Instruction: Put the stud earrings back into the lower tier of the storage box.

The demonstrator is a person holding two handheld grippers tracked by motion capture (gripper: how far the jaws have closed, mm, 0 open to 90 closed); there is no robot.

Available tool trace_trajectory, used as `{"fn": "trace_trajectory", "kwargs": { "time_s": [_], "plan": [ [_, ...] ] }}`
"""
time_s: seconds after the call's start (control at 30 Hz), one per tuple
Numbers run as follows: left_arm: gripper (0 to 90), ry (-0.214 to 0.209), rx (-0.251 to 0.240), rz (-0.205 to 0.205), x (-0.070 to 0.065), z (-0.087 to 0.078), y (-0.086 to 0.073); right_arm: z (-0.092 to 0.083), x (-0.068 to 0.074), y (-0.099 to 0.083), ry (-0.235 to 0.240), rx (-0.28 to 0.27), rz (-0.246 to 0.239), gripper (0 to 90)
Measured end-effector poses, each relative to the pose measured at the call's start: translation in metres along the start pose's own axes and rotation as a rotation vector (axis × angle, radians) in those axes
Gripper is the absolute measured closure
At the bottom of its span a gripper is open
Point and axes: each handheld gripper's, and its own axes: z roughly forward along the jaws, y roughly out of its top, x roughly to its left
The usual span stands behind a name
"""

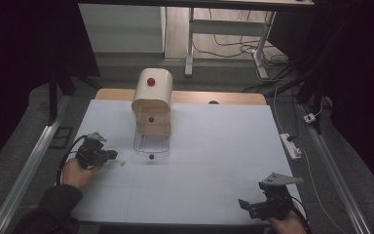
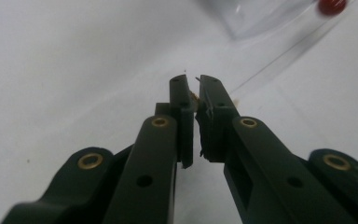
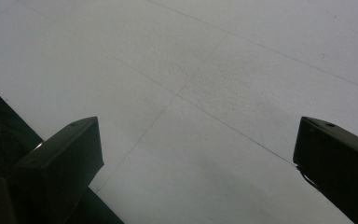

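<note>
The left gripper (image 1: 111,155) sits low on the white surface (image 1: 214,165), jaws pinched together on a tiny tan crumb-like bit (image 2: 195,96), though it's too small and blurry to say what it is. Another pale bit (image 1: 122,164) lies just beside the tips. Nearby there's a clear tray (image 1: 151,144) pulled out of a cream breadbox-style container (image 1: 152,100), red knob (image 1: 151,157) at its front. The right gripper (image 1: 247,205) rests well apart near the bottom edge, jaws spread wide with nothing between them.

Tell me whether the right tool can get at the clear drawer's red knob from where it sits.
Probably yes: the white table lies bare between the right tool and the red knob, though it is far off and needs a long reach.
</note>
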Motion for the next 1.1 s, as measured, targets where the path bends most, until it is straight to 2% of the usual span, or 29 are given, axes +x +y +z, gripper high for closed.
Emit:
{"fn": "trace_trajectory", "kwargs": {
  "time_s": [0.13, 0.17, 0.27, 0.47, 0.57, 0.87, 1.1],
  "plan": [
    [84.6, -0.022, -0.063, 0.004, -0.004, -0.006, 0.004, 0.000, 0.000, 0.000, 0.000, 0.001, 0.001, 1.1],
    [84.6, -0.022, -0.063, 0.004, -0.004, -0.006, 0.004, 0.000, 0.000, 0.000, 0.000, 0.001, 0.001, 1.1],
    [84.5, -0.046, -0.112, 0.023, -0.011, -0.011, 0.009, 0.000, 0.000, 0.000, -0.001, 0.002, 0.001, 1.1],
    [84.3, -0.051, -0.148, 0.051, -0.018, -0.014, 0.016, 0.000, 0.000, 0.000, 0.000, 0.003, 0.001, 1.1],
    [84.1, -0.073, -0.173, 0.047, -0.020, -0.015, 0.021, 0.000, 0.000, 0.000, 0.001, 0.004, 0.001, 1.1],
    [83.6, -0.085, -0.178, 0.086, -0.030, -0.008, 0.037, 0.001, 0.000, 0.000, -0.002, 0.010, -0.001, 1.1],
    [83.1, -0.079, -0.143, 0.134, -0.042, 0.011, 0.053, 0.001, 0.000, 0.000, -0.002, 0.011, 0.000, 1.2]
  ]
}}
